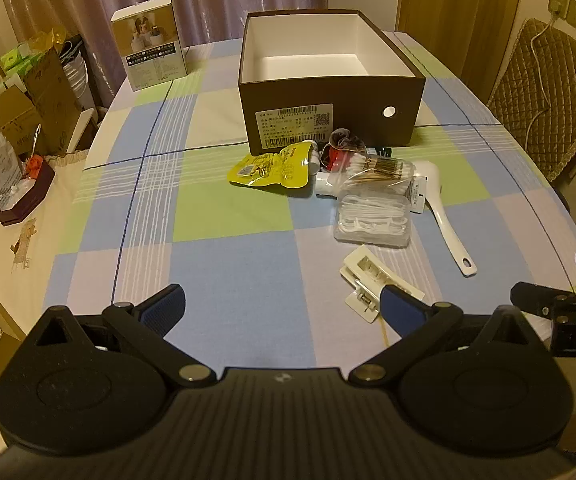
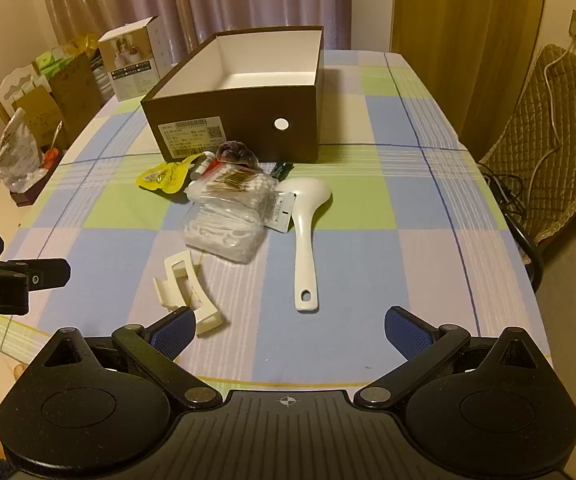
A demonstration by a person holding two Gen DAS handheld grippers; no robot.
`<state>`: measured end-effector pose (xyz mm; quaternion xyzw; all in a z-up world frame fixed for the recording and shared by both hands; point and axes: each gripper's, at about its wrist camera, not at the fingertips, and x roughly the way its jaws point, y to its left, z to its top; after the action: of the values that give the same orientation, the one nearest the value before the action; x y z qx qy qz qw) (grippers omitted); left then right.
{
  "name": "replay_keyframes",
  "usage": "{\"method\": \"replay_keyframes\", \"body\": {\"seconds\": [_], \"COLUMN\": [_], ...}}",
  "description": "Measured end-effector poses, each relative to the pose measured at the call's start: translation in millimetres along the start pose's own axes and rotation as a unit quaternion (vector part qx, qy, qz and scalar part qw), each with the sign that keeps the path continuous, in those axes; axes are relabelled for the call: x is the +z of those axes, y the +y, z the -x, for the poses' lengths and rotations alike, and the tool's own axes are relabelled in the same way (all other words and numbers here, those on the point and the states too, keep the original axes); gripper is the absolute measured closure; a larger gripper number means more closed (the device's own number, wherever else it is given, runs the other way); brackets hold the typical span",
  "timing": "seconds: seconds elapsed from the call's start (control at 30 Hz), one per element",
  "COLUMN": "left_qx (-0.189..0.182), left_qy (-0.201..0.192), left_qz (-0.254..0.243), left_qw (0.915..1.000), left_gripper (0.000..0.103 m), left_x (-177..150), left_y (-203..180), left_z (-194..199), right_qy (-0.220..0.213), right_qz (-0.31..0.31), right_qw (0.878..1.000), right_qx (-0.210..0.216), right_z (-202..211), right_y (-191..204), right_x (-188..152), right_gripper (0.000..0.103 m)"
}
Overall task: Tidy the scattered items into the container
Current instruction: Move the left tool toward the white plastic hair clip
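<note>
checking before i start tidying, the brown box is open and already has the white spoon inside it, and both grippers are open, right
Not quite. The brown box is open but empty, with only its white interior showing. The white spoon lies on the checked tablecloth in front of the box, beside the other scattered items, as the right wrist view shows. The left gripper and right gripper are open.

We are finding the print on the brown box's label (image 1: 294, 126) too small to read. The cotton swab bag (image 1: 382, 170) is hiding part of the white tube (image 1: 324, 186), and the left gripper's finger (image 1: 402, 308) is covering a corner of the white clip (image 1: 368, 280).
</note>
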<state>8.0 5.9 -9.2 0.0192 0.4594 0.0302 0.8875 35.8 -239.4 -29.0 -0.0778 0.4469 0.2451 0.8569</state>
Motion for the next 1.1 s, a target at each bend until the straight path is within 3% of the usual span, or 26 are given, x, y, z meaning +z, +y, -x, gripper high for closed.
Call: {"method": "replay_keyframes", "body": {"seconds": [1.1], "left_qx": [0.002], "left_qy": [0.026], "left_qz": [0.011], "left_qw": [0.9996], "left_gripper": [0.001], "left_x": [11], "left_y": [1], "left_z": [-24], "right_qy": [0.012], "right_qz": [0.023], "right_qw": [1.0], "right_qx": [0.011], "right_z": [-18], "right_y": [-3], "right_x": [16], "right_gripper": [0.0]}}
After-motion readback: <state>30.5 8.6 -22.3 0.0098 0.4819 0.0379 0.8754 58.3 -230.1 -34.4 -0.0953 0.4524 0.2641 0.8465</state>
